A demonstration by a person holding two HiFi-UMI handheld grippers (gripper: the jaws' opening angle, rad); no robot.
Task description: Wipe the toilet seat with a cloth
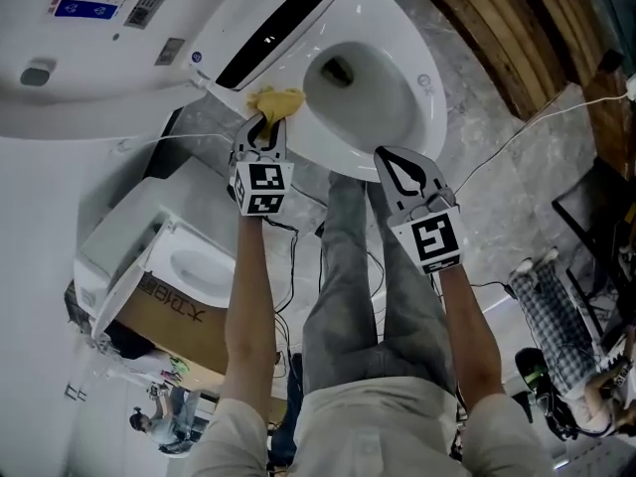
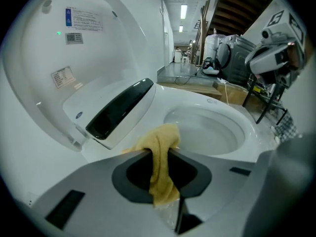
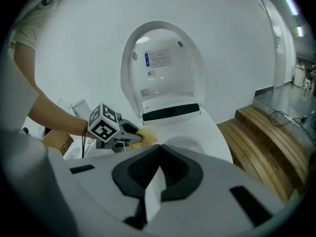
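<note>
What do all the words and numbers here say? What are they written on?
Nothing here can be read for sure.
Lid sticker: blue heading, print too small to read.
Smaller lid sticker: too small to read.
Blue logo: blurred.
Box: dark print, not readable.
Cubes: black-and-white square patterns, no words.
</note>
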